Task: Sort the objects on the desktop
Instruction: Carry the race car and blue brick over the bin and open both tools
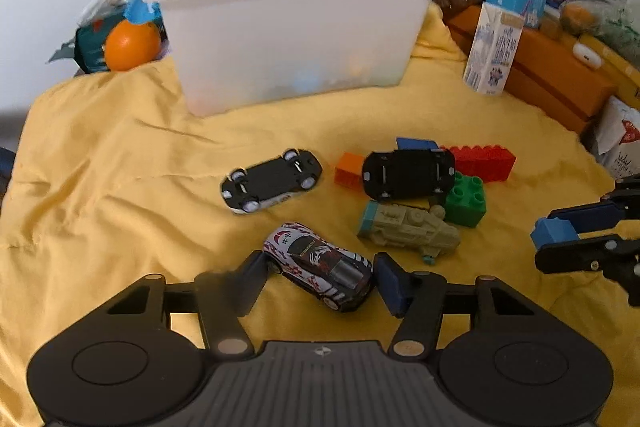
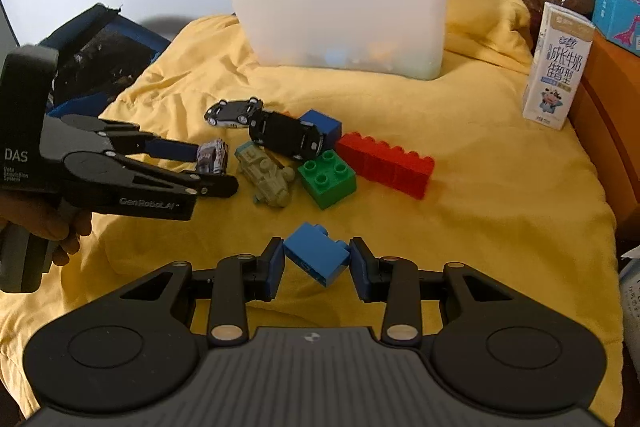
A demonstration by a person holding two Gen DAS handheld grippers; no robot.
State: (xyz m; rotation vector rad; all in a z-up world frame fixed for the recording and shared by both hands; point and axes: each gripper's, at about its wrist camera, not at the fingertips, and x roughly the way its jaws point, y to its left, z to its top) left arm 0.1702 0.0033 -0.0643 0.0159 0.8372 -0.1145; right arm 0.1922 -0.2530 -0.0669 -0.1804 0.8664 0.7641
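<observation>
We have the right gripper clamped on a blue brick; left gripper brackets the flame-print car, contact unclear. Close squarely, then lift toward bin at 12 o'clock.

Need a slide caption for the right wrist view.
Right tool grips a small blue plastic building block above the yellow cloth, toy cars and bricks ahead.

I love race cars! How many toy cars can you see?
3: a white-and-red car between the left gripper's fingers, and two upside-down ones, white and black. The bin may hide more.
</observation>
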